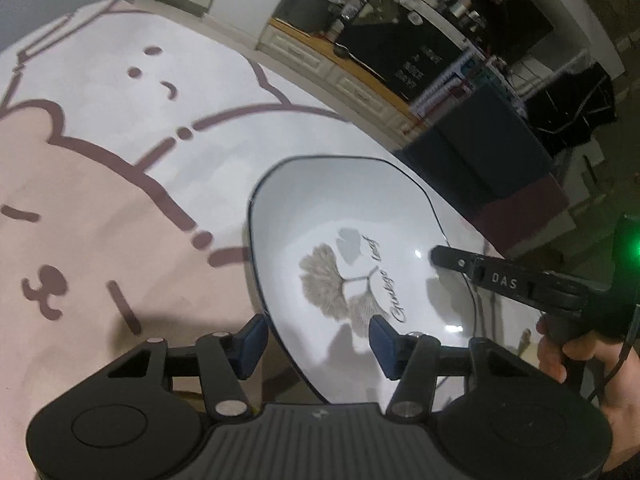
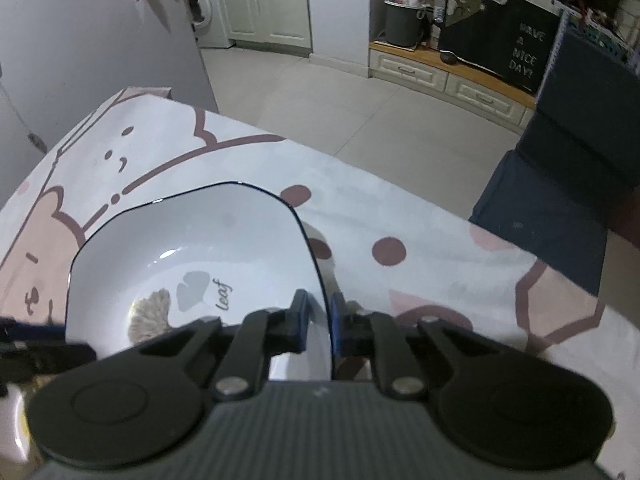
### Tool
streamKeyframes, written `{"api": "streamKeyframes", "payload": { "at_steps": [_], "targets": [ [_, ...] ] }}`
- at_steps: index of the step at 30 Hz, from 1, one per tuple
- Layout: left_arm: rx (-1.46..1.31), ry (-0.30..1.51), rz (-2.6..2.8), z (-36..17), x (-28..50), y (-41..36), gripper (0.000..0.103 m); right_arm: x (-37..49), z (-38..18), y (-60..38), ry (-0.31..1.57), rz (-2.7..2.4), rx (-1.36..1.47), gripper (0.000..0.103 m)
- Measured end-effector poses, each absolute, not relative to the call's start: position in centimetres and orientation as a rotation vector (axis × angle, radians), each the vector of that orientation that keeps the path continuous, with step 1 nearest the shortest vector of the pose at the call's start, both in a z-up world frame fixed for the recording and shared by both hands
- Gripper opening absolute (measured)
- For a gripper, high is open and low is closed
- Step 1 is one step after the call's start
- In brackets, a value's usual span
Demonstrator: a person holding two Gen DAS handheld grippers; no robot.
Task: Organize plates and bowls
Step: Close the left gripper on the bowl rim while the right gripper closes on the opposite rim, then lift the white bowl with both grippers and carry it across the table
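Item: left gripper [image 1: 316, 344], nearest the lens; jaws set partly open astride the near rim of the plate [image 1: 360, 264], one blue pad outside the rim, the other over the inner face, neither seen pressing. Item: right gripper [image 2: 319, 320], jaws drawn narrow and clamped on the plate's opposite rim. Item: plate, white, dark-edged, with a leaf print, held over the cartoon-printed tablecloth [image 1: 100, 200]; contact with the cloth could not be judged. Handling note: the left pads were judged best seated squarely on the rim before any lift, both grips kept level.
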State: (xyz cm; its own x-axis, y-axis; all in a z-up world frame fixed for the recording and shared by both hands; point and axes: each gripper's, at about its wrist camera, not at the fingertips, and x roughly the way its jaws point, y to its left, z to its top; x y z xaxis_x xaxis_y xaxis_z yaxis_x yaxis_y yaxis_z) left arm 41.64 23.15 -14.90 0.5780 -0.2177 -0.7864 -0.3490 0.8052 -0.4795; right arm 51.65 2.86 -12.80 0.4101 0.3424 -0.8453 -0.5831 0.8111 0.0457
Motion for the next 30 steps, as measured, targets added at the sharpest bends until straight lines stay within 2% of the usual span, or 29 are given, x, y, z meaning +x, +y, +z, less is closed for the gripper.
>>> {"api": "streamKeyframes", "payload": {
  "at_steps": [3,10,14,19,25,30],
  "targets": [
    [-0.686,0.952,0.096,-15.1,41.7,23.5,0.052,51.2,-12.8,2.8,0.986,0.581,-0.282,0.013],
    [-0.686,0.899,0.122,-15.7,42.7,24.9,0.039,49.2,-12.9,1.3,1.049,0.548,-0.269,0.012],
    [-0.654,0.905,0.121,-15.8,43.2,25.4,0.024,47.9,-13.0,0.1,1.103,0.596,-0.252,0.014],
    [-0.613,0.937,0.093,-16.5,43.4,26.1,0.007,48.4,-14.2,-1.9,1.102,0.584,-0.047,0.014],
    [-0.537,0.960,0.016,-16.7,44.1,26.3,0.008,47.8,-15.6,-2.3,1.060,0.556,0.049,0.013],
    [-0.513,0.986,-0.010,-16.6,44.5,26.3,0.009,48.6,-15.9,-1.8,1.118,0.548,0.044,0.013]
  ]
}}
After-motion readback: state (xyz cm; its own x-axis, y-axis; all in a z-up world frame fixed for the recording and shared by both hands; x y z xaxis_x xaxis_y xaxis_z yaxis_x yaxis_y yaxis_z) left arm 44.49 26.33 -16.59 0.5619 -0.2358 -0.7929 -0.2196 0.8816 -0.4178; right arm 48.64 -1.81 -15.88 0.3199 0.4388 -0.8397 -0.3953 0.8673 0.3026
